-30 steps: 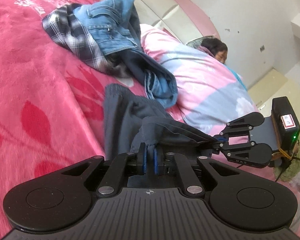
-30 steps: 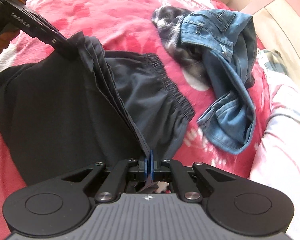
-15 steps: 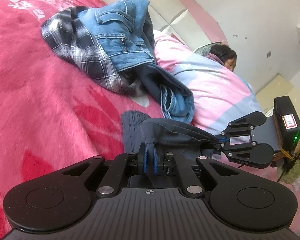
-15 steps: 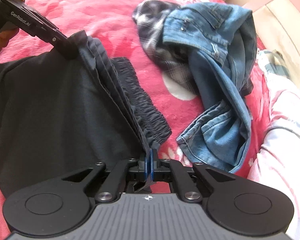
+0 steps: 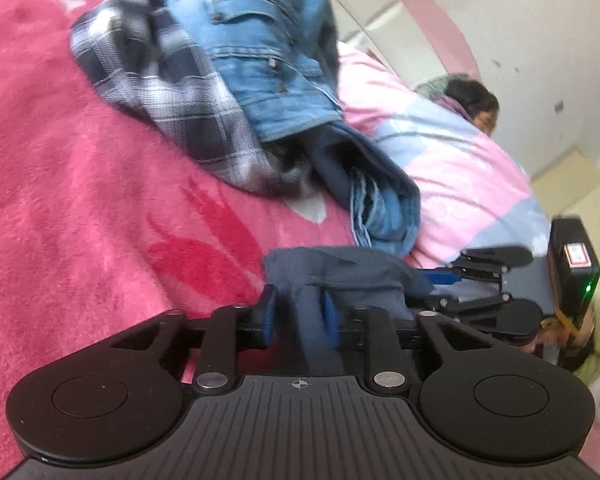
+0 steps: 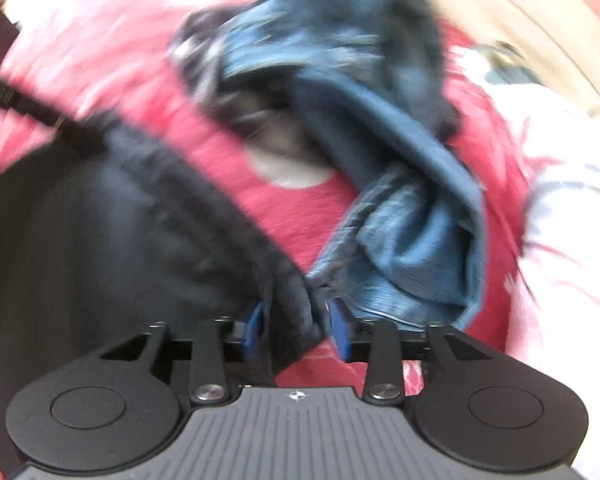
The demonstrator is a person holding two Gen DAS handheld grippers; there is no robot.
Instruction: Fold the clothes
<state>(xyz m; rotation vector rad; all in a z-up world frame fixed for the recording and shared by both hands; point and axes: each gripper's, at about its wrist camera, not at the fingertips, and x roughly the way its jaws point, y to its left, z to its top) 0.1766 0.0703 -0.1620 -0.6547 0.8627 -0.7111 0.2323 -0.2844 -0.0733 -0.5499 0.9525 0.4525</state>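
A dark navy garment [image 6: 100,240] with an elastic waistband lies on the red blanket [image 5: 80,200]. My left gripper [image 5: 298,312] has its jaws parted, with a fold of the dark garment [image 5: 340,276] still lying between the blue pads. My right gripper [image 6: 296,328] is also open, the waistband edge loose between its pads. The right gripper also shows in the left wrist view [image 5: 452,278], at the garment's far end. The left gripper's arm [image 6: 28,104] shows blurred at the left of the right wrist view.
A heap of blue jeans [image 5: 268,52] and a plaid shirt [image 5: 160,92] lies on the blanket beyond the dark garment. A person [image 5: 472,100] lies under a pink and blue quilt [image 5: 452,168] at the right. The right wrist view is motion-blurred.
Both grippers have opened; they were shut on the dark garment's waistband. The garment has come down lower onto the blanket, and both views have moved closer to the jeans heap.
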